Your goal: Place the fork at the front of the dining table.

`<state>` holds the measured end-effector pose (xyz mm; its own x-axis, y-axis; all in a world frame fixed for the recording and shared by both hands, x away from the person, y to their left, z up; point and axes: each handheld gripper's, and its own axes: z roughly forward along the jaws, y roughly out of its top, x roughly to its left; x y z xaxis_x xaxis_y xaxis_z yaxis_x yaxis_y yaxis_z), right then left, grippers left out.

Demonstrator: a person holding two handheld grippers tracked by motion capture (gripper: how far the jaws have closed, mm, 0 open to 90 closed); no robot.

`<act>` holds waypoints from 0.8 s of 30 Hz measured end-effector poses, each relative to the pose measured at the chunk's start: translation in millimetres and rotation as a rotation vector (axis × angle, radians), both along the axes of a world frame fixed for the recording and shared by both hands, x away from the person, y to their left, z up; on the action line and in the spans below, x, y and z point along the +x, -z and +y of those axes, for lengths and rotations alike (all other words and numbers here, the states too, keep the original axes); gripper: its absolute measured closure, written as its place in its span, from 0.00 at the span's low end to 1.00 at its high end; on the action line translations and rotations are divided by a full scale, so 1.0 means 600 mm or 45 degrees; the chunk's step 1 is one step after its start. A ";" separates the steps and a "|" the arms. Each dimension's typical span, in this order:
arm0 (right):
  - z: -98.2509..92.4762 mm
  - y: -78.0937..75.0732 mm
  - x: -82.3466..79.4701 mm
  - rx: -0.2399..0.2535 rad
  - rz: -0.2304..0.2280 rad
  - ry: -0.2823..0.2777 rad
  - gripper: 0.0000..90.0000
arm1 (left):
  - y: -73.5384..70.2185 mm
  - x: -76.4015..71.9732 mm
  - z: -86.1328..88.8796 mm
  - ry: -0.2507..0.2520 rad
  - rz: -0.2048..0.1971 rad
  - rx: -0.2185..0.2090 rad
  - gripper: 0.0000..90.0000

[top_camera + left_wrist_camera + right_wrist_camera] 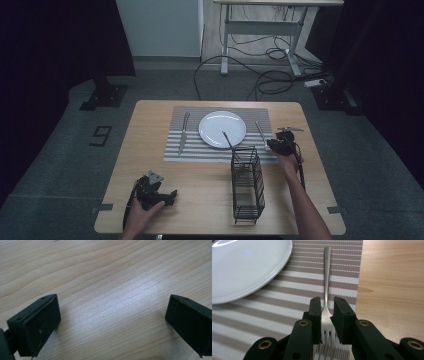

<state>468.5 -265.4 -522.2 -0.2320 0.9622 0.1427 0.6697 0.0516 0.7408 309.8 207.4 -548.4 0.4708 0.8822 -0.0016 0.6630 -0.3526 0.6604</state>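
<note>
A: High view. Right gripper (276,145) sits at the placemat's (172,150) near right corner, over the fork (260,131) that lies just right of the plate (222,129). Wire caddy (247,184) stands close on its left. Left gripper (159,196) rests low on the worktop (210,200), well apart from everything.

B: And a knife (184,132) beyond the plate, one utensil leaning on the plate itself?

A: Yes. Left gripper view: jaws spread wide, nothing between them, bare wood under them.

B: Right gripper view?

A: Jaws nearly closed around the fork (327,277) at its neck, tines toward the gripper (327,315), handle running away along the mat. A thin gap shows each side, so I judge the pads not yet pressing. The fork lies flat on the stripes.

B: So the step is gripping the fork.

A: Likely. Next calls for closing fully and lifting without the thin neck twisting.
</note>
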 end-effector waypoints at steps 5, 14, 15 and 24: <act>-0.012 -0.011 -0.032 -0.015 -0.018 -0.054 0.84 | 0.000 0.000 0.000 0.000 0.000 0.000 0.00; -0.023 -0.007 -0.070 -0.039 0.002 -0.109 0.84 | 0.000 0.001 0.000 0.003 -0.002 0.000 0.00; -0.023 -0.007 -0.070 -0.039 0.002 -0.109 0.84 | 0.000 0.001 0.000 0.003 -0.002 0.000 0.00; 0.005 0.008 -0.062 -0.050 0.001 -0.123 0.86 | 0.000 0.001 0.000 0.003 -0.003 0.000 0.00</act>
